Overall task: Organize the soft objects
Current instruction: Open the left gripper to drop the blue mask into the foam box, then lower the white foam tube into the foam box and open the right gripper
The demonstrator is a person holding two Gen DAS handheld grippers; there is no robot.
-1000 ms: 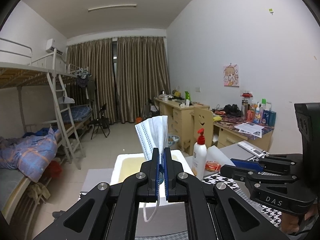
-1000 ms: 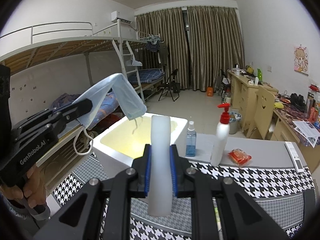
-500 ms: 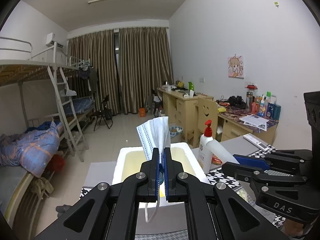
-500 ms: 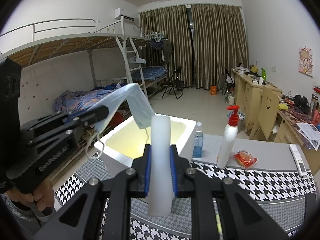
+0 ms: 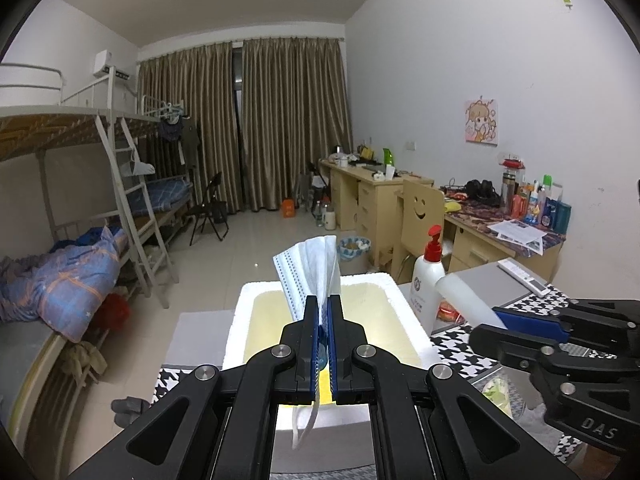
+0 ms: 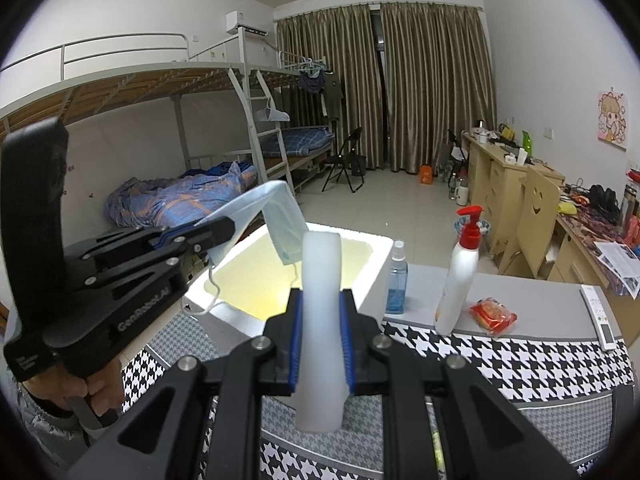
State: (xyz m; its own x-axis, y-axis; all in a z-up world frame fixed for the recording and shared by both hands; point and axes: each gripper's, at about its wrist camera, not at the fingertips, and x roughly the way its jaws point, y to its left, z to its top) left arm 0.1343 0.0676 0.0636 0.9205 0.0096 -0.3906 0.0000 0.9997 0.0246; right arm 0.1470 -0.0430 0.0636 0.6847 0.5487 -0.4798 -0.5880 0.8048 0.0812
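From my left wrist camera I see the left gripper (image 5: 324,312) clamped tight on a folded face mask (image 5: 310,276), which stands up above the white foam box (image 5: 404,312), an ear loop dangling below the jaws; the right gripper (image 5: 500,322) shows at the right edge. From my right wrist camera the right gripper (image 6: 322,312) pinches a soft white tube (image 6: 321,320) upright over the houndstooth cloth (image 6: 500,360); the left gripper (image 6: 224,226) holds the mask (image 6: 276,216) over the box's (image 6: 376,264) near rim.
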